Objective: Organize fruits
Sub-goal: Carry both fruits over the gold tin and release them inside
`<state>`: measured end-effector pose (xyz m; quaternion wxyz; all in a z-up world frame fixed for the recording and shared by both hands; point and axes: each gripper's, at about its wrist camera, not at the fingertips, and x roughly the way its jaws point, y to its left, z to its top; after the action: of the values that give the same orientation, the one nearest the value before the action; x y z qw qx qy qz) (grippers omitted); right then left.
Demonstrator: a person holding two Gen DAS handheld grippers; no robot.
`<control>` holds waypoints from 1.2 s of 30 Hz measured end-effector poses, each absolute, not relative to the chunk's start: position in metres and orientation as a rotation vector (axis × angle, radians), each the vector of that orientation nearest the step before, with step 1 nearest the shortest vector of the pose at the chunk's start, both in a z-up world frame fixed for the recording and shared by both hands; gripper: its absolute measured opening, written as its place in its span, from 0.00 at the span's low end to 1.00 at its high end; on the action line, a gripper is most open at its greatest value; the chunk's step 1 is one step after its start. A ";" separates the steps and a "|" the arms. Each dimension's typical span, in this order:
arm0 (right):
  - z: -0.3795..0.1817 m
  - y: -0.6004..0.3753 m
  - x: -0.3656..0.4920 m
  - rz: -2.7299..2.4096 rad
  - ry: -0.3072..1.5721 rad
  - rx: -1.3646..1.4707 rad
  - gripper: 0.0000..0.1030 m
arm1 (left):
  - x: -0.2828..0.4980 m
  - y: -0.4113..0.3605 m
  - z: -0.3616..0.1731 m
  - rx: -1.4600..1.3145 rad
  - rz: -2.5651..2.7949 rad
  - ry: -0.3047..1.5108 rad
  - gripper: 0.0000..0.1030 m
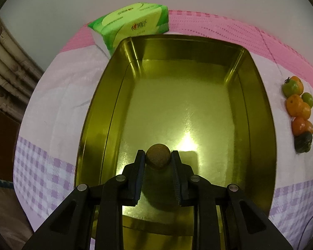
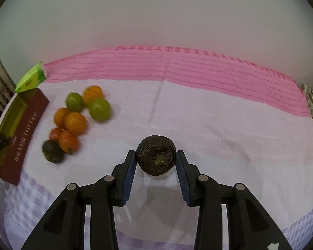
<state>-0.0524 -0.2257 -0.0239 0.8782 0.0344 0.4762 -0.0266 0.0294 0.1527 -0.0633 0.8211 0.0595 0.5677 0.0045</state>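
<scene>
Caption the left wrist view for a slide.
Left gripper holds a brown round fruit over the empty gold tin; citrus pile waits alongside.

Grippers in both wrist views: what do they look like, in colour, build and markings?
The left gripper and the right gripper look identical: matte black angular linkage arms with cut-out slots, joined by round silver pins. Each finger carries a dark blue ribbed pad on its inner face. No cables, printed markings or sleeves show.

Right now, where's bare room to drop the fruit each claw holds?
Tin: its floor is bare ahead of the left claw and its brown fruit. Cloth is bare right of and beyond the right claw with its dark fruit. Crowded: fruit pile beside the tin.
</scene>
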 end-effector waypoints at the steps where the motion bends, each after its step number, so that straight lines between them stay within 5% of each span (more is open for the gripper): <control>1: -0.020 -0.219 -0.051 -0.042 0.987 0.068 0.35 | 0.030 0.151 -0.064 0.128 0.011 1.205 0.25; 8: 0.000 -0.165 -0.038 0.068 0.955 0.045 0.35 | 0.034 0.153 -0.069 0.116 0.014 1.198 0.27; 21: 0.003 -0.017 0.018 0.346 0.937 -0.050 0.35 | 0.014 0.190 -0.010 0.021 0.038 0.996 0.56; 36: -0.037 0.077 0.053 0.433 1.019 -0.198 0.35 | 0.026 0.231 -0.019 -0.082 0.106 1.049 0.56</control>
<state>0.0533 0.0769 -0.0368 0.8459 -0.0940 0.4831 0.2054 0.0258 0.2313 -0.0193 0.8634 -0.0393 0.5005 0.0506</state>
